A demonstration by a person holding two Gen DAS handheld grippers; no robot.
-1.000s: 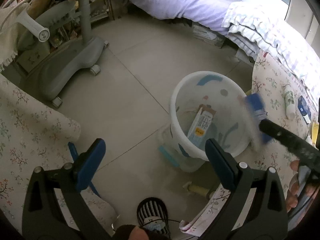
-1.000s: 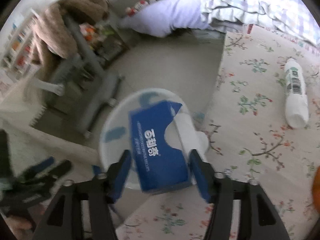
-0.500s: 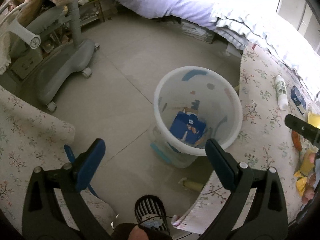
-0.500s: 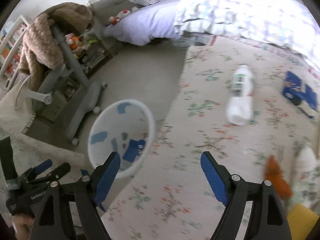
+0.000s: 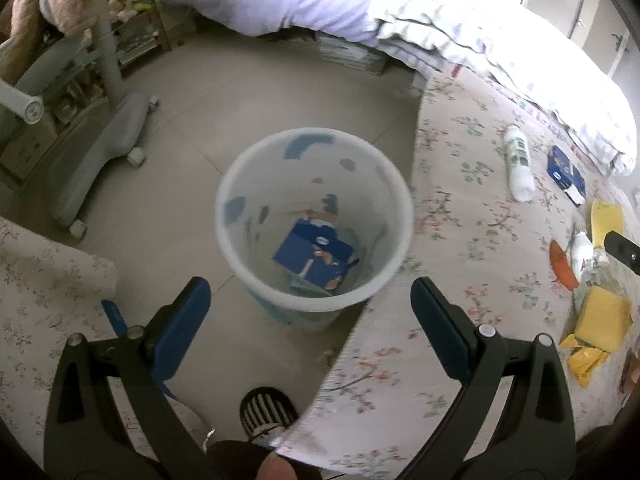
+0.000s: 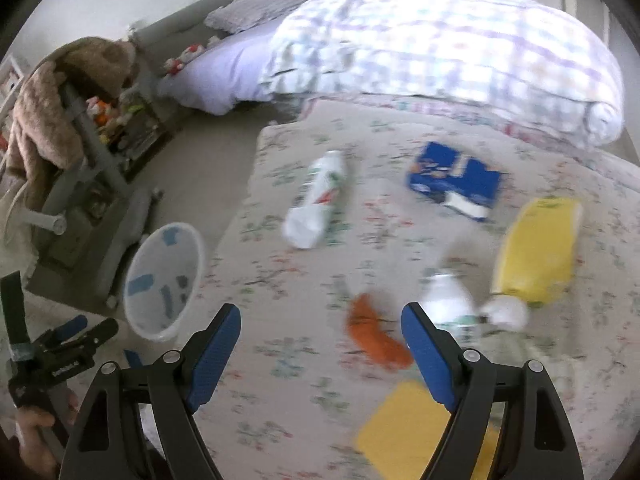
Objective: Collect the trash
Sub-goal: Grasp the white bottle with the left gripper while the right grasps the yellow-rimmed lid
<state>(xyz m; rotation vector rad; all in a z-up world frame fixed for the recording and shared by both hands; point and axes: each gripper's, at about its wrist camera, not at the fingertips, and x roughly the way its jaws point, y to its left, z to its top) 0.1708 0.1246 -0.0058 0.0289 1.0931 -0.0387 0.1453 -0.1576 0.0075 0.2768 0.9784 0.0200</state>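
Trash bin: white, translucent, blue box inside

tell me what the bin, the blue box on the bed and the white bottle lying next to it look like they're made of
Bin: thin, translucent white plastic, probably; the floor and printed blue patches show through its wall.
Blue box: printed cardboard by its flat faces and sharp folded edges, finish blurred.
White bottle: seemingly opaque white plastic with a printed label; motion blur leaves gloss unclear.
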